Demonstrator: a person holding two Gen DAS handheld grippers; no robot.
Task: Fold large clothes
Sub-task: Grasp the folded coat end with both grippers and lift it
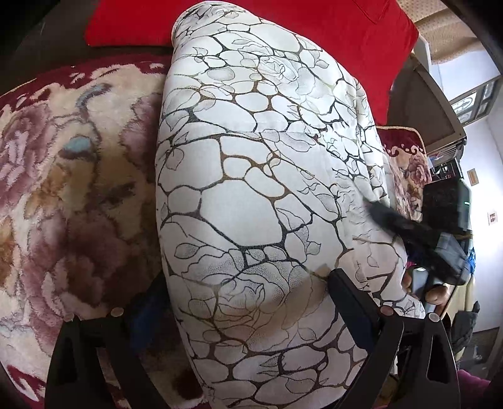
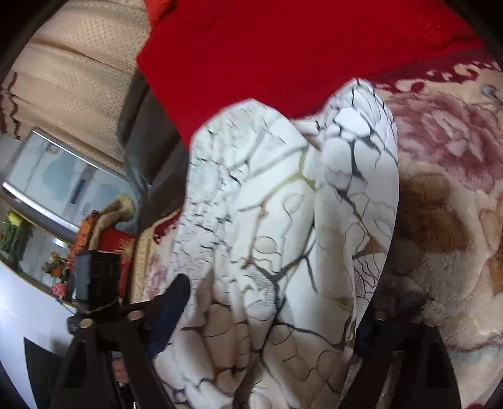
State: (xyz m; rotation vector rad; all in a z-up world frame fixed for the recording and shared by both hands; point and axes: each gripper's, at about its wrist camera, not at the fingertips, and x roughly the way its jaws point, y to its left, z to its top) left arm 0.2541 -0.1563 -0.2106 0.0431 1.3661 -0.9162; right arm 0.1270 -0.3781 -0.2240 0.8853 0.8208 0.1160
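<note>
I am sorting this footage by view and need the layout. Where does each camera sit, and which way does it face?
Left wrist: sits on the left tool, looking down its fingers at the white patterned garment on a floral blanket; the right tool and fingertips show.
Right wrist: sits on the right tool, facing the same garment from the other side; the left tool shows.
Shared: garment, blanket, red cushion.

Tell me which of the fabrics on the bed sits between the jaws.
The white quilted garment with black vein pattern. The plain red cloth lies behind it, and the fuzzy floral blanket lies underneath and beside it.
</note>
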